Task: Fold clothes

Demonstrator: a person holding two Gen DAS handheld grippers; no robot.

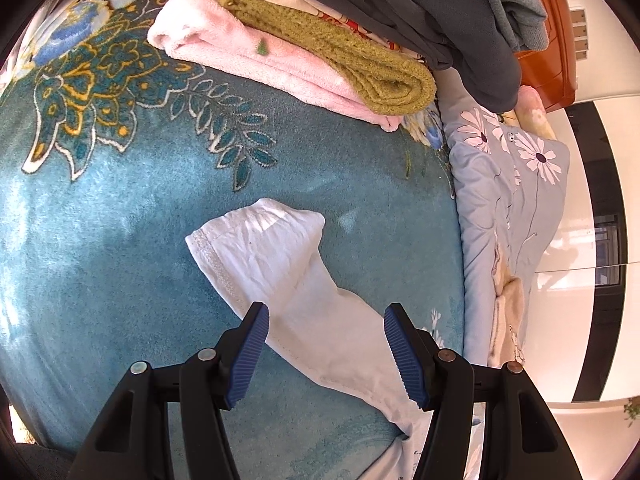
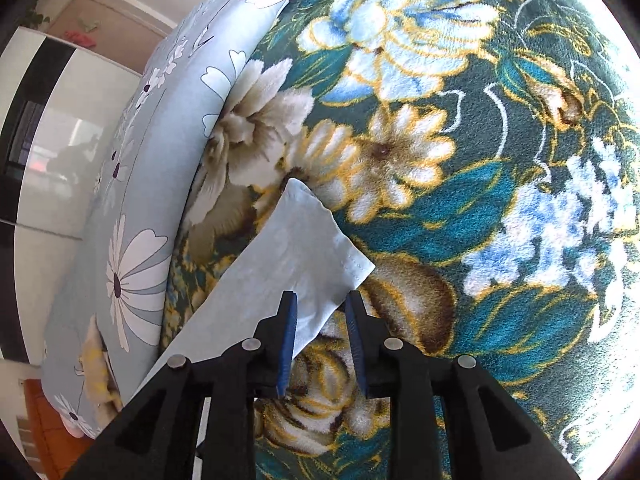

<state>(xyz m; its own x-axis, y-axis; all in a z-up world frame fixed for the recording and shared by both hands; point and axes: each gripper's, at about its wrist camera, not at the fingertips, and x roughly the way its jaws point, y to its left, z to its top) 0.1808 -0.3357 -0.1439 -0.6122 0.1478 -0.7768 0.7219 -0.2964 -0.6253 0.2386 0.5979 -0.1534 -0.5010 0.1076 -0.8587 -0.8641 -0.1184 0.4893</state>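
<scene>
A white garment's sleeve [image 1: 276, 264] lies stretched flat on the teal flowered blanket [image 1: 120, 240], with its hemmed cuff pointing away from me. My left gripper [image 1: 326, 312] hovers over the sleeve's middle, jaws wide apart and nothing pinched between them. In the right wrist view another white hemmed end [image 2: 296, 256] rests on the blanket [image 2: 460, 200]. My right gripper [image 2: 321, 298] stands just behind that end's near edge. Its blue pads [image 2: 289, 340] are a little apart, and the cloth edge lies by the left pad without being pressed.
A pile of folded clothes sits at the far side: a pink fleece [image 1: 248, 60], an olive knit [image 1: 360, 68] and a dark grey garment [image 1: 440, 20]. A pale blue daisy-print quilt [image 1: 512, 200] [image 2: 160, 200] borders the blanket. Beyond it are a white wardrobe [image 1: 592, 240] and an orange wooden headboard [image 1: 548, 60].
</scene>
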